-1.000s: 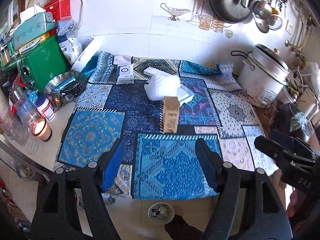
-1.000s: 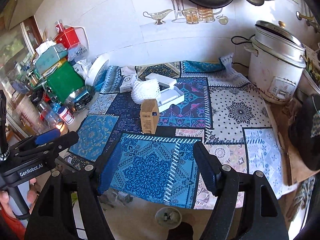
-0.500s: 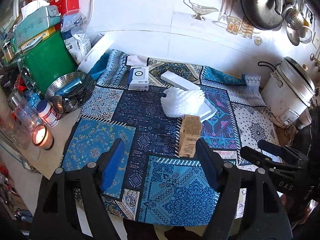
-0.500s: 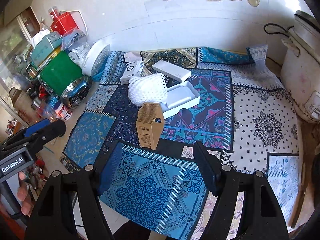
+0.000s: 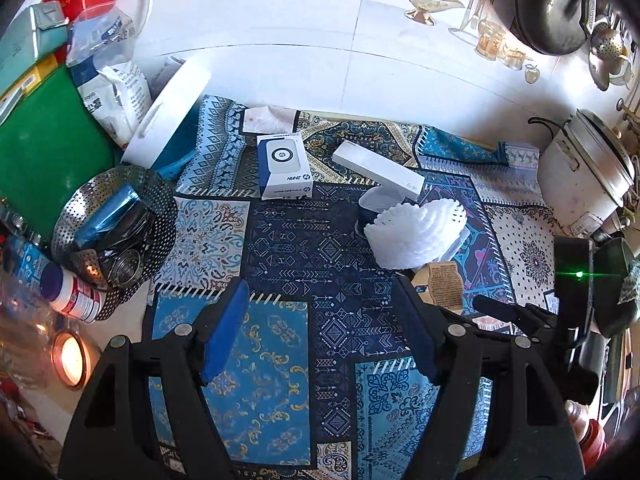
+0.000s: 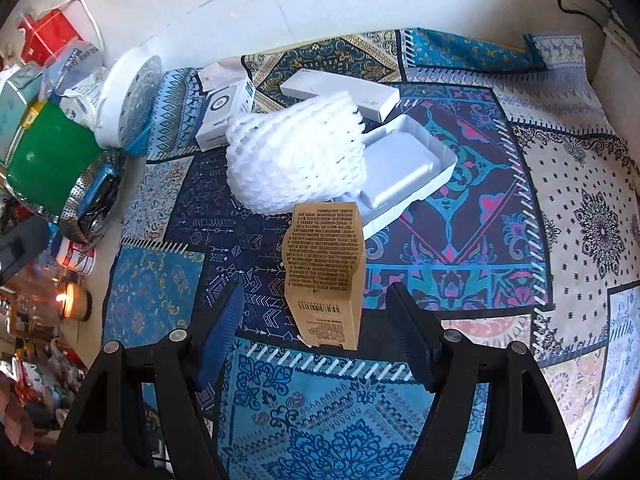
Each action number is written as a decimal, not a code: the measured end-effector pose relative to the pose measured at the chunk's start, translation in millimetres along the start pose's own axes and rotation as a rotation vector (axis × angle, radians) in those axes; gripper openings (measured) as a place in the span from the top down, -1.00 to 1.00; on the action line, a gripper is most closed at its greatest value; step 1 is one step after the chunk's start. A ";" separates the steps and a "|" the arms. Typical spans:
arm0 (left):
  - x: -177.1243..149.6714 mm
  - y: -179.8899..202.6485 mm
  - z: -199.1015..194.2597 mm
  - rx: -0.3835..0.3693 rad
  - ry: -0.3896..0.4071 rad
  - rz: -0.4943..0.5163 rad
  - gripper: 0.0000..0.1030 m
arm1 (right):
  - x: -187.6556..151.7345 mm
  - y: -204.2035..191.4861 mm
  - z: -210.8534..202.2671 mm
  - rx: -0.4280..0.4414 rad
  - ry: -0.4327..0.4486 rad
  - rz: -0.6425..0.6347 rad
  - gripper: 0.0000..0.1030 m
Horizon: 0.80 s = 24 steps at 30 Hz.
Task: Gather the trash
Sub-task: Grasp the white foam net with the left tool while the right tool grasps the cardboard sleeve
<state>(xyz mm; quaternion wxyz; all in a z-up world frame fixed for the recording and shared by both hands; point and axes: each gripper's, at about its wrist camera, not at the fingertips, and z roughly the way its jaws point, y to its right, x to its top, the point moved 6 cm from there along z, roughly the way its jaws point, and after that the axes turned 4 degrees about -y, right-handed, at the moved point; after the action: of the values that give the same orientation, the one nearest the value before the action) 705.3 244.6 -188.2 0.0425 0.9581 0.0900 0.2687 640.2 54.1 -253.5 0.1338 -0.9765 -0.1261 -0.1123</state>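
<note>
A brown cardboard box stands upright on the patterned cloth. My right gripper is open right over it, a finger to each side and neither touching. Behind the box lie a white foam net, a white plastic tray, a long white box and a blue-and-white box. My left gripper hangs open over bare cloth; the foam net and brown box are ahead to its right, the blue-and-white box further back.
At the left stand a perforated steel basket, a green container, a lit candle and bottles. A white rice cooker is at the right; a pan and utensils hang on the tiled wall.
Both grippers have moved forward over the cloth and lower. The brown box, once well ahead of the right gripper, now stands between its open fingers. Neither gripper's opening changed.
</note>
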 end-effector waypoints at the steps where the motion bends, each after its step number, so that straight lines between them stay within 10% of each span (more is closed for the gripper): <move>1: 3.1 0.3 5.6 -0.007 -0.010 0.013 -0.40 | 0.7 1.0 5.3 -0.013 -0.004 0.011 -0.36; 4: 13.0 6.3 23.2 -0.035 -0.041 0.059 -0.40 | 2.1 6.2 13.4 -0.026 -0.002 0.048 -0.35; 9: 24.5 25.1 46.1 -0.096 -0.062 0.094 -0.40 | -1.9 17.5 17.2 0.005 -0.025 0.095 0.23; 24: 8.8 83.5 127.4 -0.191 -0.268 0.094 -0.41 | -21.4 71.6 -37.0 -0.036 0.036 0.146 0.24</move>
<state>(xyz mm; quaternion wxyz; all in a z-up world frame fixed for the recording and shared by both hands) 791.8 160.2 -281.5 0.1325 0.9801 0.0129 0.1475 633.0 -28.0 -240.8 0.1262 -0.9832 -0.0500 -0.1223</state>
